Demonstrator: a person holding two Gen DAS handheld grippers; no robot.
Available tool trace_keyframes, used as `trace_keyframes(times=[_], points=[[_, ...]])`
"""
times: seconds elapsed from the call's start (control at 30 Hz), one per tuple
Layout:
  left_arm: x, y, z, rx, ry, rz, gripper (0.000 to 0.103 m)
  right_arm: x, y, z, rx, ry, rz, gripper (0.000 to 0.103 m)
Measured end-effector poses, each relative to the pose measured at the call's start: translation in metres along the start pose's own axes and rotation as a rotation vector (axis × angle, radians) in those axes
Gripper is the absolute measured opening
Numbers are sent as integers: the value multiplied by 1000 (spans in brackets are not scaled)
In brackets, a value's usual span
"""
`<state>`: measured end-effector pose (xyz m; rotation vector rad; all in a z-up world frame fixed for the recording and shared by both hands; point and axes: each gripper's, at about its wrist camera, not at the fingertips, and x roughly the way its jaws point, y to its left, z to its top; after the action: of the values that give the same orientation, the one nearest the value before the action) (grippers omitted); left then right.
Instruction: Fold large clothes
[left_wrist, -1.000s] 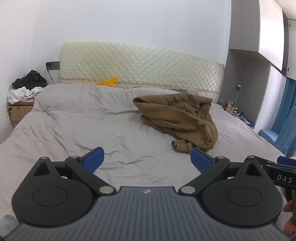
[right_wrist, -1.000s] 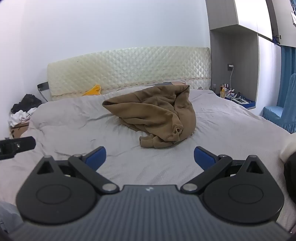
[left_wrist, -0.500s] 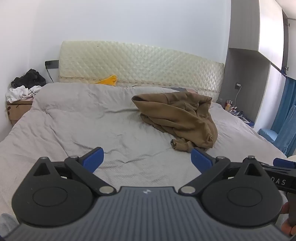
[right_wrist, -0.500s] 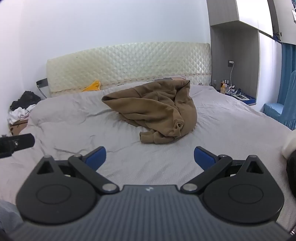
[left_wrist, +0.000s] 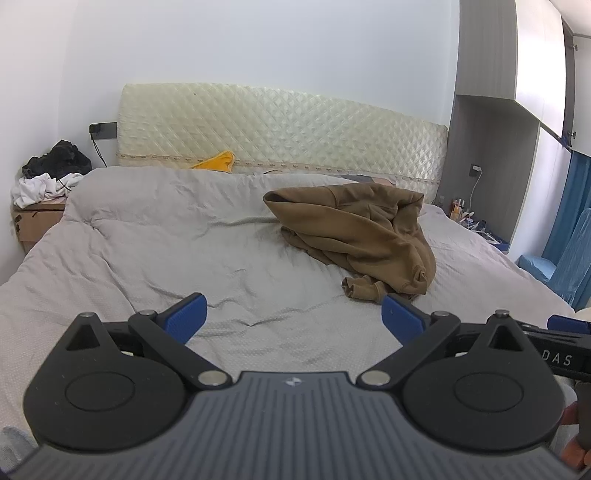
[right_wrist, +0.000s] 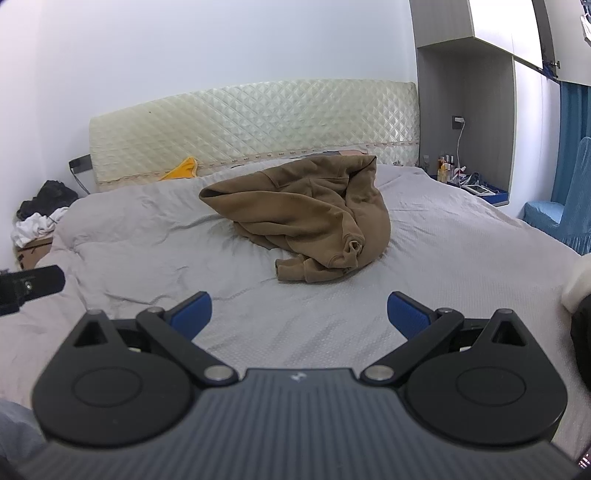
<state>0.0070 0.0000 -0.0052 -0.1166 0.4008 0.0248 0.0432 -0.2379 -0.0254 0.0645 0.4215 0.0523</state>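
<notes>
Left tool (left_wrist: 293, 314): hovering over the foot end of the bed, its blue fingers spread wide and holding nothing.
Right tool (right_wrist: 299, 310): likewise hanging over the foot end, its fingers parted and empty; its tip is also showing at the right margin of the left wrist view.
Grey duvet (left_wrist: 184, 258): lying across the whole bed, lightly creased, bare between the tools and the garment.
Brown hoodie (right_wrist: 306, 218): sitting crumpled in a heap on the duvet, toward the right side of the bed and midway up it, well apart from both tools.
Cuff (right_wrist: 354, 247): curling out of the heap's near edge, with a bunched fold of cloth just beside it on the left.
Handling: judging by its thick folds, the hoodie is looking soft, limp and fairly weighty for cloth; it is likely going to sag and drag rather than slide.
Where to grip: pinching a ribbed edge such as the near cuff or the hem seems safest, one tool at each end, so the heap is opening out flat before any folding.
Progress: no folding is yet showing.
Headboard (left_wrist: 280, 133): standing quilted and pale at the far edge, a yellow cloth (left_wrist: 216, 162) poking up before it.
</notes>
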Motion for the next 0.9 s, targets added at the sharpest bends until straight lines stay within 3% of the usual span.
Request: trace_keyframes(times=[0.9], points=[[1, 2, 0, -4, -4, -3, 103, 1, 1, -4, -5, 4, 1, 103]])
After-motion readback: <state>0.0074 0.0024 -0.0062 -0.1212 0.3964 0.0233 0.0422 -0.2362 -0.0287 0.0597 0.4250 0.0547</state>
